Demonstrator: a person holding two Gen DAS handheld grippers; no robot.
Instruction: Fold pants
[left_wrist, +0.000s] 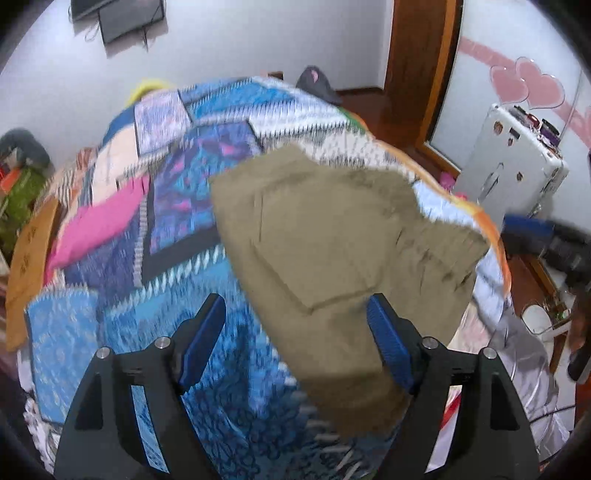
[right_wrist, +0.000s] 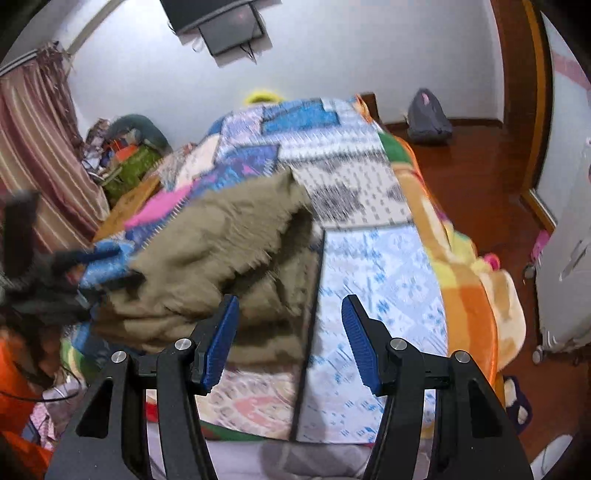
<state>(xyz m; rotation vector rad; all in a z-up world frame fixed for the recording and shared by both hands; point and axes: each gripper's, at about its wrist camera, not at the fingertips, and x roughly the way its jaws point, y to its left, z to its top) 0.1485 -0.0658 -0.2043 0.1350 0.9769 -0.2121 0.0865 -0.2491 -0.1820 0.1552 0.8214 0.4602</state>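
Pants made of soft olive-brown cloth (left_wrist: 332, 236) lie on the bright patchwork quilt in blue, pink and white (left_wrist: 177, 177) that covers the bed. They look partly folded into a thick, short shape, but the edges are bumpy and one end is bunched up. The left gripper (left_wrist: 295, 332) hangs over them with its blue pads wide apart, holding nothing. The right gripper (right_wrist: 290, 339) is spread too, just beside the pants. Tidying and maybe one more fold seem left.

Olive-khaki pants (left_wrist: 332, 240), blue patchwork-patterned quilt (left_wrist: 177, 192), blue-padded black fingers (right_wrist: 218, 343)
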